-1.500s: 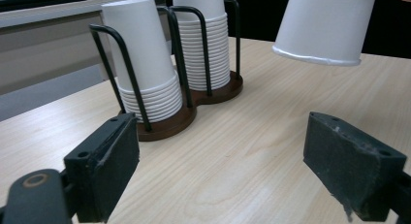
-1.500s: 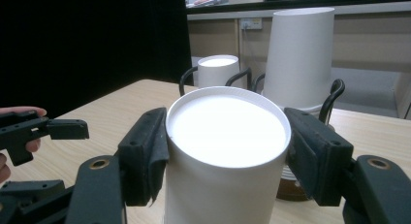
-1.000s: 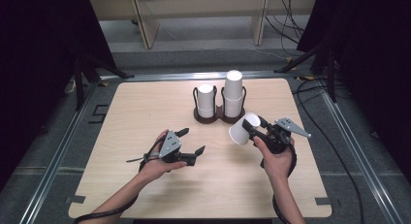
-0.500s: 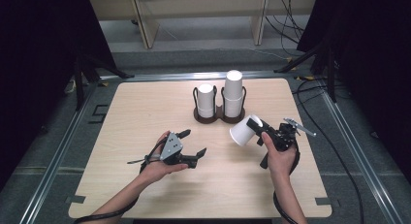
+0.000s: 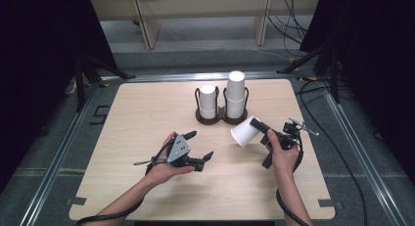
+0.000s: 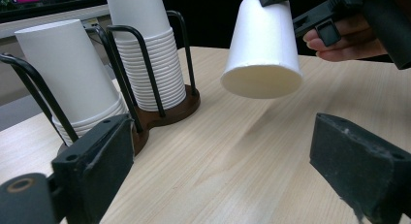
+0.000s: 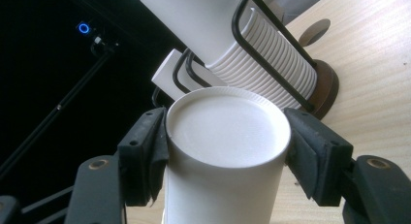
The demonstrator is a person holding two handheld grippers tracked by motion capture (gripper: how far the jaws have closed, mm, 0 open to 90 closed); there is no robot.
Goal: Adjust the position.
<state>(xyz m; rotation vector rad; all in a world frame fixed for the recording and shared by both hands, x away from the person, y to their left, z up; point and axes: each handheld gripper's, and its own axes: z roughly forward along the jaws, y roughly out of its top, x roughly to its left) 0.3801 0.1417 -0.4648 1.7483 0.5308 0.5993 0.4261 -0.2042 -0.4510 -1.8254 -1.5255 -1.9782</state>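
White paper cup (image 5: pixel 243 134): clamped by right gripper (image 5: pixel 264 132), tilted above wooden table (image 5: pixel 142 113). Left gripper (image 5: pixel 198 150): jaws just opening, wide apart, nothing between them.

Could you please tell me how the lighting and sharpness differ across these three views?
High view: evenly lit table, dark surroundings, slightly soft. Left gripper view: near jaws blurred, paper cup crisp, faint shadow beneath. Right gripper view: the cup's base sharp, background black.
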